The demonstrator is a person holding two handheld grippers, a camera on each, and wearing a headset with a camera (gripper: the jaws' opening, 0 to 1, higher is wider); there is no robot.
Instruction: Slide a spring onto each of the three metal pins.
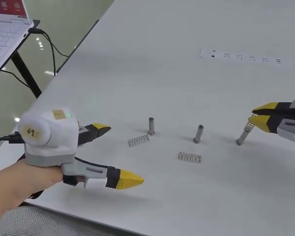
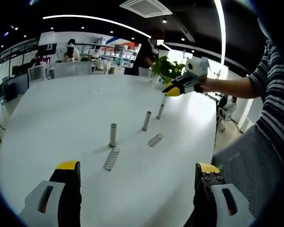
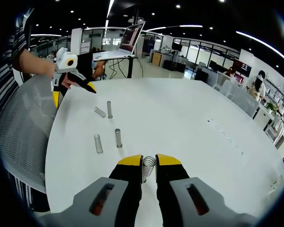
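In the head view the left gripper point(image 1: 115, 153) is held by a hand point(image 1: 17, 184) low at the left over the white surface point(image 1: 152, 73), its jaws spread wide with nothing between them. Ahead of it an upright pin point(image 1: 151, 126) stands with a loose spring point(image 1: 138, 140) lying just beside its base. A middle pin point(image 1: 198, 133) stands further right, with a second spring point(image 1: 189, 157) lying near it. At the right edge the right gripper point(image 1: 255, 117) has its jaws closed on a held spring point(image 1: 248, 129), which sits over the top of a tilted pin point(image 1: 242, 138) whose lower end rests on the surface. A power strip point(image 1: 246, 57) lies well behind, and a laptop point(image 1: 5, 29) is at the upper left. In the left gripper view the left gripper's own jaws point(image 2: 137, 166) stand far apart, and the three pins line up beyond them with the two loose springs lying beside the row. In the right gripper view the right gripper's point(image 3: 149, 160) jaws pinch the held spring point(image 3: 148, 165), with the other two pins standing beyond.
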